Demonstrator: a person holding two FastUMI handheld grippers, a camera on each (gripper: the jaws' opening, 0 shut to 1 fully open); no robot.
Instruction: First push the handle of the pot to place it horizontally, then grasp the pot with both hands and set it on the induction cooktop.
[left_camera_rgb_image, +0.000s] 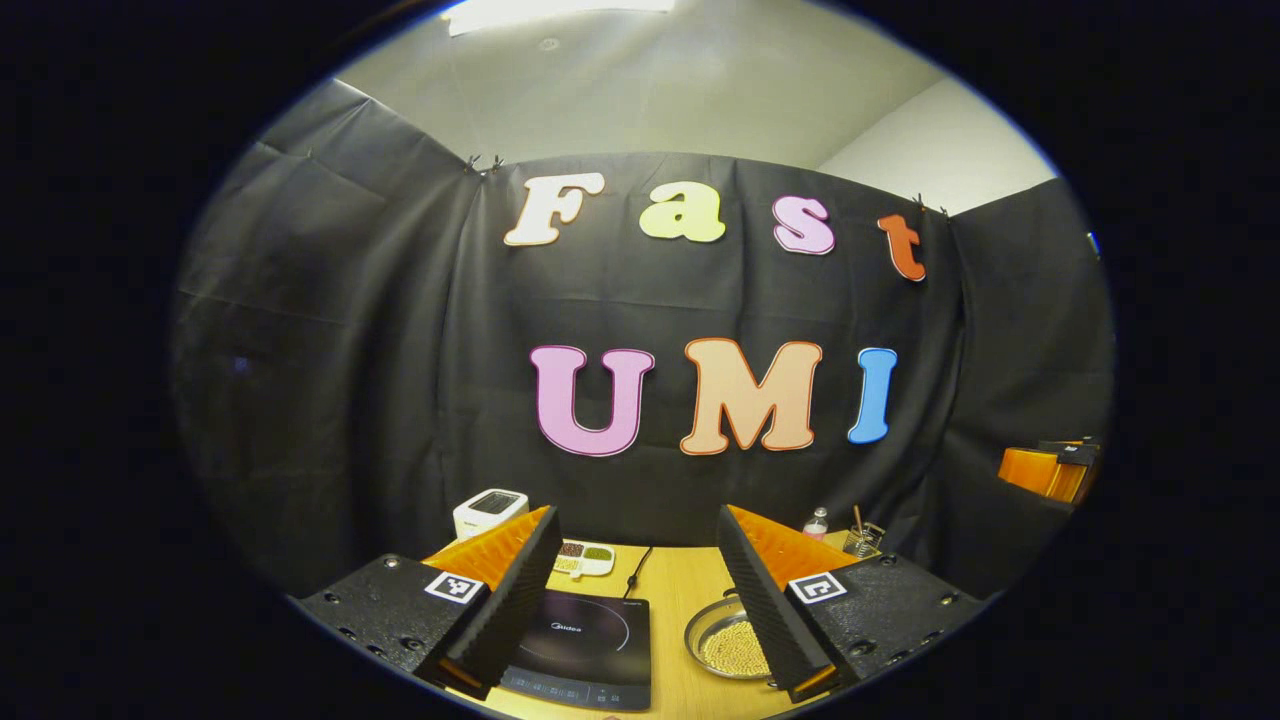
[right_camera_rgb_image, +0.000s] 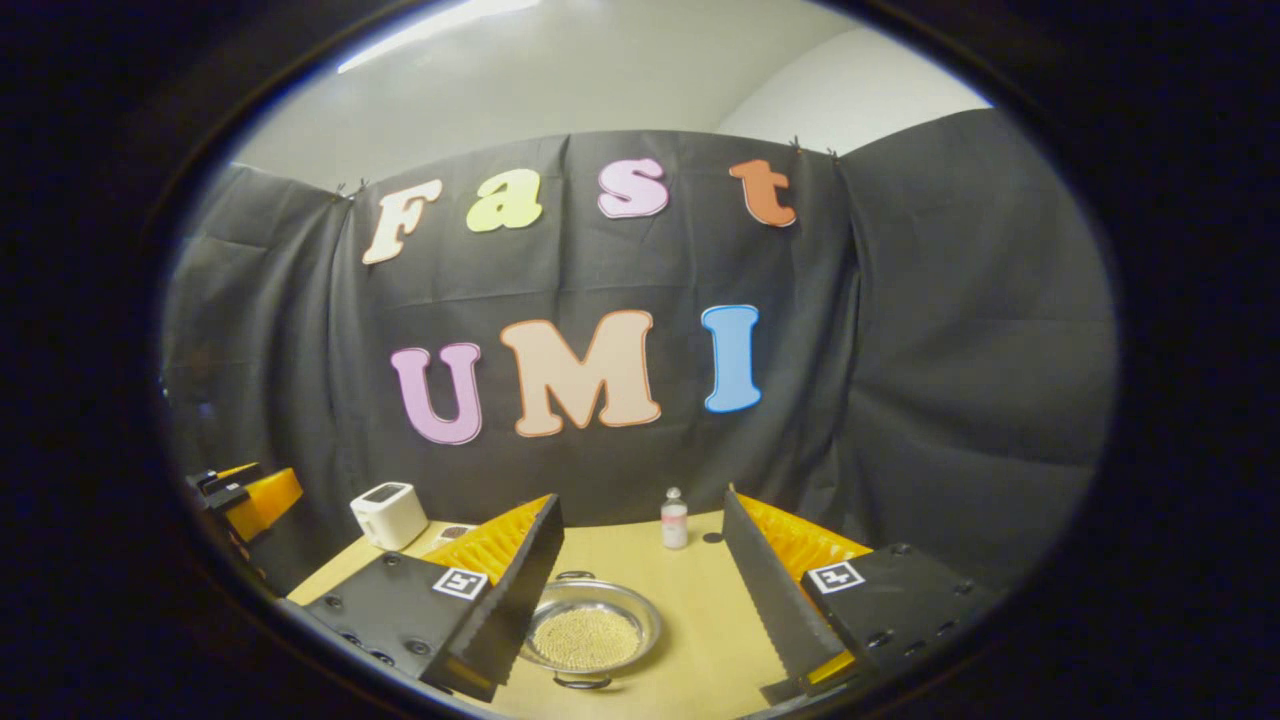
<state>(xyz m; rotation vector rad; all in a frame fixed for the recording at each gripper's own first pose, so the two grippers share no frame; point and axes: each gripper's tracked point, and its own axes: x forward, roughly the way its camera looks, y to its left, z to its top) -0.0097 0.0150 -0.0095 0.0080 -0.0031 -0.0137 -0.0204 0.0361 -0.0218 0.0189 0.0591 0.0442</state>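
Note:
A shallow metal pot (right_camera_rgb_image: 588, 632) holding small pale beads rests on the wooden table (right_camera_rgb_image: 700, 610). One loop handle points toward me and the other away. It lies just ahead of my right gripper (right_camera_rgb_image: 641, 497), low between the open fingers, untouched. In the left gripper view the pot (left_camera_rgb_image: 722, 640) is partly hidden behind one finger. The black induction cooktop (left_camera_rgb_image: 585, 650) lies to its left, below my open left gripper (left_camera_rgb_image: 636, 512). Nothing is held in either gripper. The right gripper (left_camera_rgb_image: 1050, 470) also shows far off at the right edge, and the left gripper (right_camera_rgb_image: 245, 495) at the left edge.
A white appliance (left_camera_rgb_image: 490, 512) (right_camera_rgb_image: 390, 514) stands at the back left. A small divided dish (left_camera_rgb_image: 583, 558) and a cable (left_camera_rgb_image: 636, 575) lie behind the cooktop. A little bottle (right_camera_rgb_image: 675, 518) (left_camera_rgb_image: 817, 524) and a glass jar with sticks (left_camera_rgb_image: 862, 540) stand near the back wall.

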